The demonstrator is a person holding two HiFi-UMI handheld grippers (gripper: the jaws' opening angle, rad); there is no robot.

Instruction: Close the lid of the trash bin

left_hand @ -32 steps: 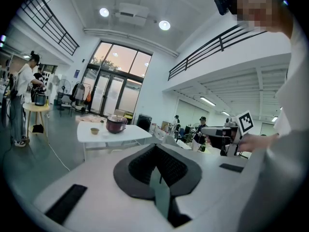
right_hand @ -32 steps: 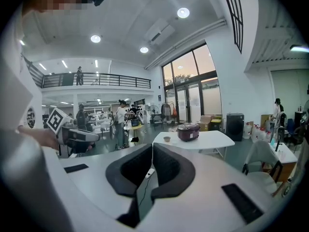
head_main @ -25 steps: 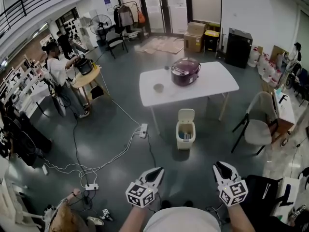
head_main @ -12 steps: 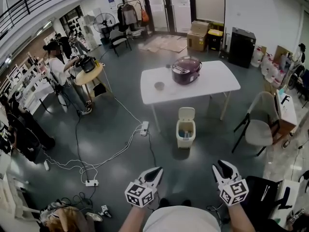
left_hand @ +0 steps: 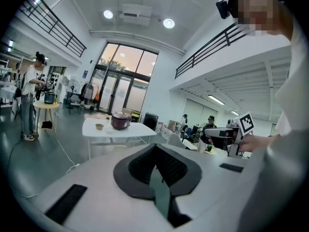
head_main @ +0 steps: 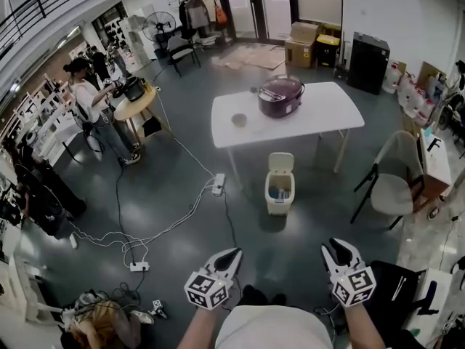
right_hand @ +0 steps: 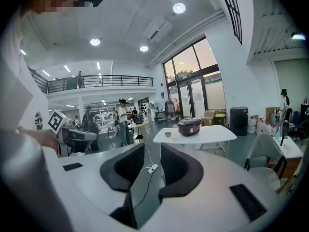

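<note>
Bin [head_main: 280,185] shifted up-frame, well beyond left tool [head_main: 232,255]

Big open lab/workshop hall, mezzanine railing [head_main: 43,6], cables [head_main: 178,222] & power strip [head_main: 139,266] on grey floor [head_main: 182,144], cardboard boxes [head_main: 301,46]

Right tongs [right_hand: 152,151] closing, empty; white table [right_hand: 212,135] with cooker [right_hand: 189,126] ahead.

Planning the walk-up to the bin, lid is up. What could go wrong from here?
1. Power strip lies on the floor just left of the path to the bin: trip risk.
2. The lid stands close under the table edge: reaching over it may knock the table.
3. The bin looks light and stands free: a hard push on the lid could tip or slide it.
</note>
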